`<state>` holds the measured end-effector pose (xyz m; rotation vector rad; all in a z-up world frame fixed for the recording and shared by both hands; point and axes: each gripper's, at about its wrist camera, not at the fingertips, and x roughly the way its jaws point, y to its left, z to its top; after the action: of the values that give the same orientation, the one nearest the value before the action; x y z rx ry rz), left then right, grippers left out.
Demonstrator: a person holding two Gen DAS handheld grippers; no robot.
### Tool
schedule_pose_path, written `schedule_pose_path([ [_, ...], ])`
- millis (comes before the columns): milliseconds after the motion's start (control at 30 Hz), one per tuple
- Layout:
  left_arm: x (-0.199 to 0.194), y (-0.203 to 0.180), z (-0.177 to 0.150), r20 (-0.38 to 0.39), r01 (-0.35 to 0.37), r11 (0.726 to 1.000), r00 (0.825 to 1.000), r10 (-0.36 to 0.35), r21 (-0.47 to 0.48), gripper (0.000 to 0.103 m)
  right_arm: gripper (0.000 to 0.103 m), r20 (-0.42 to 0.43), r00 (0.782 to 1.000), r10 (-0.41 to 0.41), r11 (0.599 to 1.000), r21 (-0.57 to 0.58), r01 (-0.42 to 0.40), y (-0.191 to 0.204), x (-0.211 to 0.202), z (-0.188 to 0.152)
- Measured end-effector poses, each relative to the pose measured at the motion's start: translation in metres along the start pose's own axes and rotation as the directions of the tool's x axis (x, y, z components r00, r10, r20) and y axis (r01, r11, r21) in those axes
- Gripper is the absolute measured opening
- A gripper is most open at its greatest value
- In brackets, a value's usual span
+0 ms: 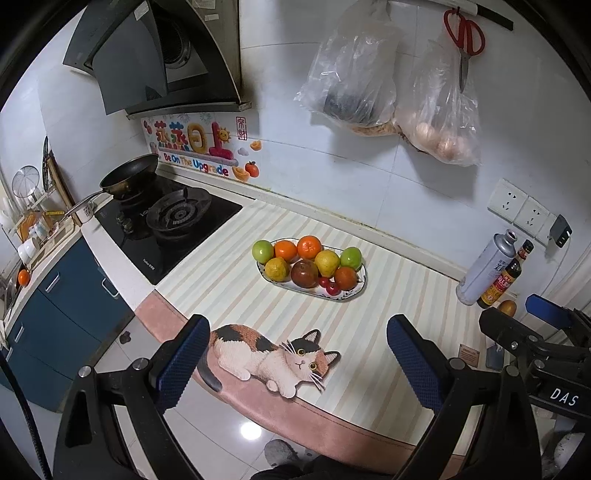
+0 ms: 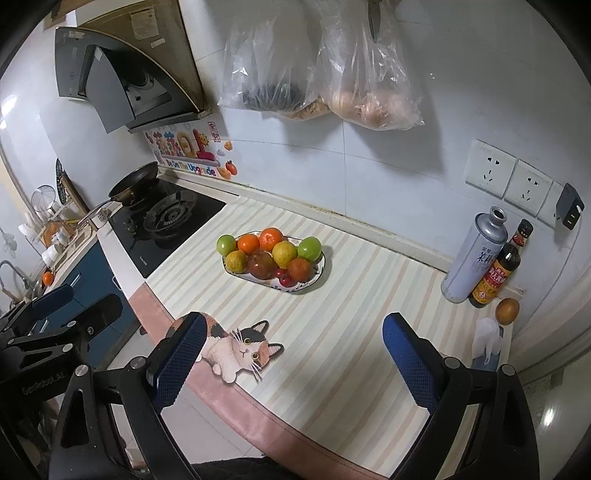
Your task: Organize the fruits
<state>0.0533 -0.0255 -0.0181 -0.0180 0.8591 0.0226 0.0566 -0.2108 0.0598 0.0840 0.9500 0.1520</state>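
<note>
Hovering above the near edge of the table [image 1: 369,350], the left gripper [image 1: 295,365] and right gripper [image 2: 291,362] both hold their jaws wide apart with nothing between them. Well ahead, an oval plate [image 1: 351,297] sits on the striped mat [image 2: 351,332], piled with green, orange, yellow and red fruits [image 1: 306,264]. A lone brown fruit [image 2: 506,311] lies beside the dark sauce bottle [image 2: 496,269] at the right.

plate [image 1: 352,295] — far rim hidden by fruit | scissors [image 2: 373,22] — handles cut off at top edge
</note>
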Motion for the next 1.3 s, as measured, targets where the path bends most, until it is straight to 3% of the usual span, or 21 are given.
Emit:
schedule_pose_path([
  [433, 0.059, 0.005, 0.036, -0.030, -0.052, 0.999, 0.998, 0.052, -0.012, 0.098, 0.098, -0.010, 0.999, -0.038, 0.999, 0.007, 0.038, -0.009, 0.062, 0.045],
  [767, 0.115, 0.012, 0.057, -0.090, -0.092, 0.996, 0.992, 0.091, -0.006, 0.098, 0.098, -0.083, 0.995, -0.056, 0.998, 0.021, 0.058, -0.015, 0.122, 0.064],
  [1300, 0.134, 0.015, 0.059, -0.120, -0.086, 0.996, 0.989, 0.084, -0.005, 0.098, 0.098, -0.109, 0.992, -0.057, 0.998, 0.013, 0.059, -0.008, 0.140, 0.063],
])
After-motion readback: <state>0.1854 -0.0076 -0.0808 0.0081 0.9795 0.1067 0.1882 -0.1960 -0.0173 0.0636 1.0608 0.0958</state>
